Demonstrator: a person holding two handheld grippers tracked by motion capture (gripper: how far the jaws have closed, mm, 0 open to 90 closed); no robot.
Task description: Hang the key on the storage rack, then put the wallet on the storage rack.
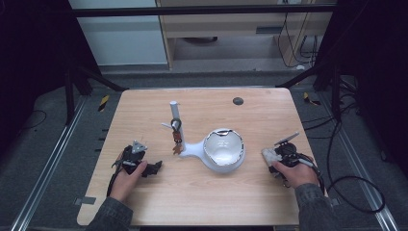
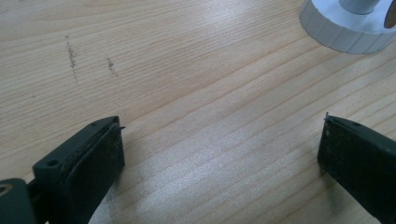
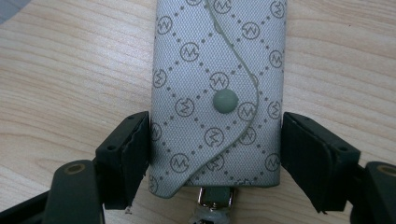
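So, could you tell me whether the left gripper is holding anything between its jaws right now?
No, the left gripper has its jaws spread wide apart with only the bare wooden table showing between them.

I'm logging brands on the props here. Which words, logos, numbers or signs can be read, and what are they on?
"M" in a circle: a monogram repeated inside the dotted diamond grid on the grey fabric snap-flap key pouch, between the right gripper jaws.
No other words, numbers or signs are readable on the white stand with bowl or the wooden table.
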